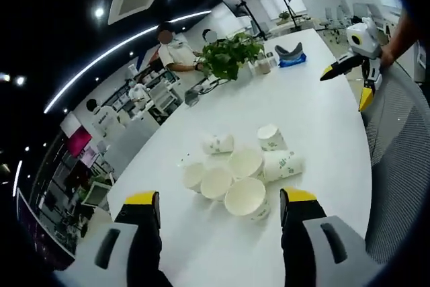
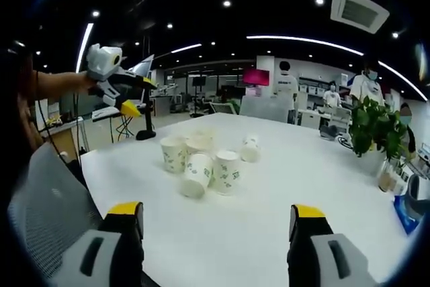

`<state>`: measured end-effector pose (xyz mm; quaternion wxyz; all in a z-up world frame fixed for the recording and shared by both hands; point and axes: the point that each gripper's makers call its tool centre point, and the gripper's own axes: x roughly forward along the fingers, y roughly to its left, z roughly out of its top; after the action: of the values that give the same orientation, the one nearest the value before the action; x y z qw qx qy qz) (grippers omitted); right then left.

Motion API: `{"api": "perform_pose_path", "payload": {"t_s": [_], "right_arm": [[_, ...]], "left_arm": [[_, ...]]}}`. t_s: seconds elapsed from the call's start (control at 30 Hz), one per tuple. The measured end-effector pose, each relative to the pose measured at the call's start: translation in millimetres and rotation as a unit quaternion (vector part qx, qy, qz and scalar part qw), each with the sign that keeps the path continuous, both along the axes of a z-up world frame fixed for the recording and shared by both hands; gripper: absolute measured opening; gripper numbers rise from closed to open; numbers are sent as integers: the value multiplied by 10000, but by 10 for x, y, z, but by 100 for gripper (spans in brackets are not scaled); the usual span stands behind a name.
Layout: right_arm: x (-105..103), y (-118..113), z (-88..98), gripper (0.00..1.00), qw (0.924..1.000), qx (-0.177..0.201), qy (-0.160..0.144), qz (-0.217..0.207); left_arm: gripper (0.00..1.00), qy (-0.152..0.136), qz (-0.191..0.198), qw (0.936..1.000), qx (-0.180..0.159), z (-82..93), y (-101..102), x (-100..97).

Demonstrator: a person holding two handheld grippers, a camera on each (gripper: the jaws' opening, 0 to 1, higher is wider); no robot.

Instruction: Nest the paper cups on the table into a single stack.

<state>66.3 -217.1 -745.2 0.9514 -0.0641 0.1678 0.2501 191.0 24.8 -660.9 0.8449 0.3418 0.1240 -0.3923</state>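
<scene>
Left gripper view: paper cups (image 1: 243,166) cluster mid-table (image 1: 322,132), at twelve o'clock from the left gripper (image 1: 222,206), jaws spread and empty. Right gripper (image 2: 218,223) likewise gapes, holding nothing. Some cups stand, some lie sideways (about seven). Best start: pinch one upright cup's rim gently, avoiding crushing.

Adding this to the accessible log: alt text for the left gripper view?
A cluster of paper cups, some upright and some tipped on their sides, sits unstacked on a white table, framed between the open yellow-tipped jaws of the left tool. The right tool hovers open at the upper right over the table edge; a potted plant stands at the far end.
</scene>
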Motion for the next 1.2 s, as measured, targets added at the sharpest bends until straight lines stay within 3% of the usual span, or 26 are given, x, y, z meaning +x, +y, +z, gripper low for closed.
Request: {"api": "perform_pose_path", "payload": {"t_s": [0.17,0.5,0.83,1.2], "right_arm": [[-5,11,-9,91,10000,-26,26,23],[-5,-18,-44,91,10000,-26,71,15],[-8,-17,-63,91,9999,-47,119,18],[-7,-30,-74,90,9999,-70,136,-7]], "left_arm": [[71,93,-283,9992,249,-62,-76,15],[70,287,-519,9975,393,-161,-136,85],[67,556,-700,9943,589,-380,-236,124],[56,755,-855,9915,624,-568,-354,132]]}}
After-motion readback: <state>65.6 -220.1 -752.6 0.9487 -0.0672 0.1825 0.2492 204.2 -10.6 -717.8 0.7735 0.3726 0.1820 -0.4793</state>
